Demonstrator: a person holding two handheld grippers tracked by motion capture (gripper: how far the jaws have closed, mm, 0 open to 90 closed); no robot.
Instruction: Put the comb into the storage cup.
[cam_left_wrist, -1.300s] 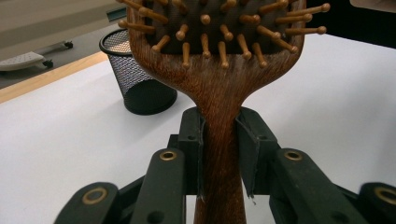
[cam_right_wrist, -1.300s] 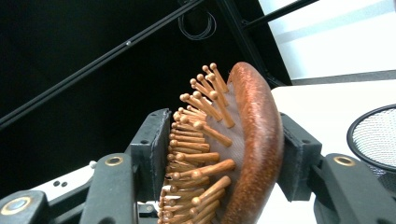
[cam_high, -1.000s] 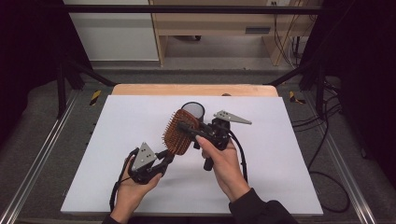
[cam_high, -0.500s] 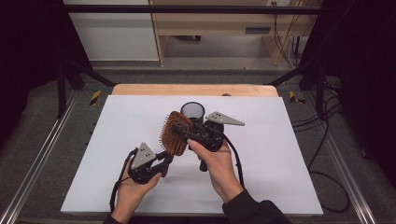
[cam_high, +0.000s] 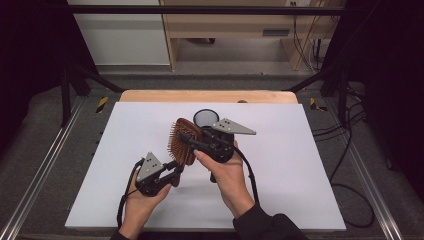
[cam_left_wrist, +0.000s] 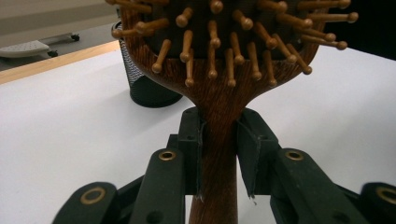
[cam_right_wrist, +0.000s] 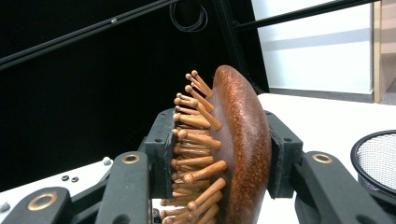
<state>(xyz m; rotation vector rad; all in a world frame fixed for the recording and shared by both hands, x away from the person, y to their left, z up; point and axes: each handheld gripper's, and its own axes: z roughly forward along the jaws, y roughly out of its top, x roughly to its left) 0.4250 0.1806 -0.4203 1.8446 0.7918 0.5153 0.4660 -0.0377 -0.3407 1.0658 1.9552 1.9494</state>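
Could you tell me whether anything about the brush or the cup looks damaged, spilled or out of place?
Nothing stands out. The brush looks whole, held above the table: left claw on its handle, right claw across its head. The mesh cup stands upright behind it.

Hairbrush (cam_high: 181, 141): dark polished wood, grain visible, lighter wooden pins. Pen cup (cam_high: 204, 118): black metal mesh. Table (cam_high: 300, 165): matt white top, smooth. Jaws: matt black plastic.

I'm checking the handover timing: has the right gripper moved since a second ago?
Yes. The right gripper has shifted slightly left toward the hairbrush, judged against the mesh cup, and its jaws have just been closing onto the brush head.
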